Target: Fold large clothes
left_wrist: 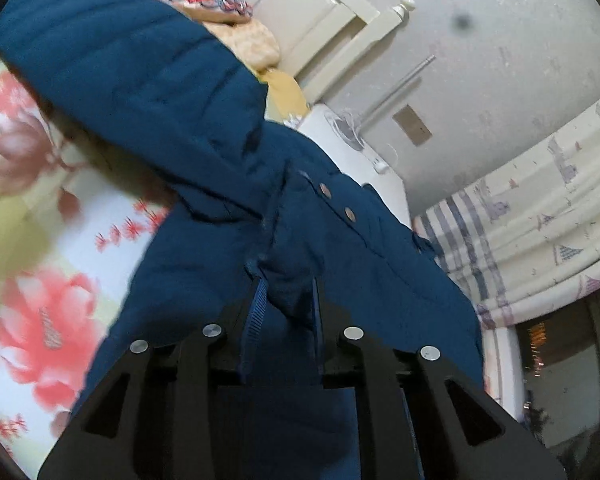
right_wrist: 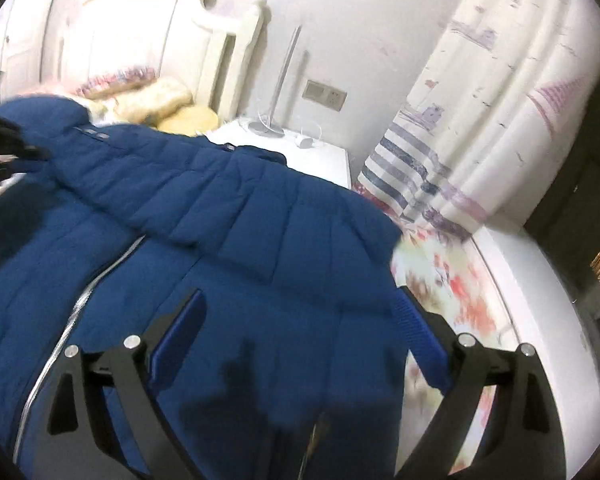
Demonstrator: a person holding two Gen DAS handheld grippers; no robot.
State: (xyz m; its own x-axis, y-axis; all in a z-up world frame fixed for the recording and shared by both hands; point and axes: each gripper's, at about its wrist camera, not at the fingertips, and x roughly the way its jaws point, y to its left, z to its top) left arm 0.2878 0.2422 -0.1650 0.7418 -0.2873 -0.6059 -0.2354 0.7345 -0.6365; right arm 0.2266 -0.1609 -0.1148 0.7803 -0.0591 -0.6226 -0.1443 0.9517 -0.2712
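Left gripper [left_wrist: 286, 292] is pinched tight on a fold of the blue jacket [left_wrist: 148, 92], its blue pads nearly meeting with a bunch of quilted cloth squeezed between them; the cloth rises from the grip and hangs in front of the lens, hiding much of the bed. Right gripper [right_wrist: 300, 312] stands wide, its two pads far apart and above the jacket [right_wrist: 228, 208], with nothing clasped between them; one pad is over the blue cloth, the other over the jacket's edge where the sheet begins. Beneath both tools the jacket is spread over a floral sheet [left_wrist: 40, 312], padded in stitched bands, with a pale zip line [right_wrist: 80, 304] running up its front and two round snaps [left_wrist: 336, 200] on a flap; in the right wrist view a raised part of it reaches toward the left edge, where a dark blurred shape, too unclear to name, overlaps it. Beyond the jacket lie pillows [right_wrist: 156, 98] at the head of the bed, against a cream headboard [right_wrist: 140, 28]; beside them stands a white nightstand [right_wrist: 324, 160] with a lamp base [right_wrist: 266, 128] and cables on top. Farthest back are the pale wall with a socket plate [right_wrist: 324, 95] and a striped, printed curtain [right_wrist: 480, 120] hanging at the right.
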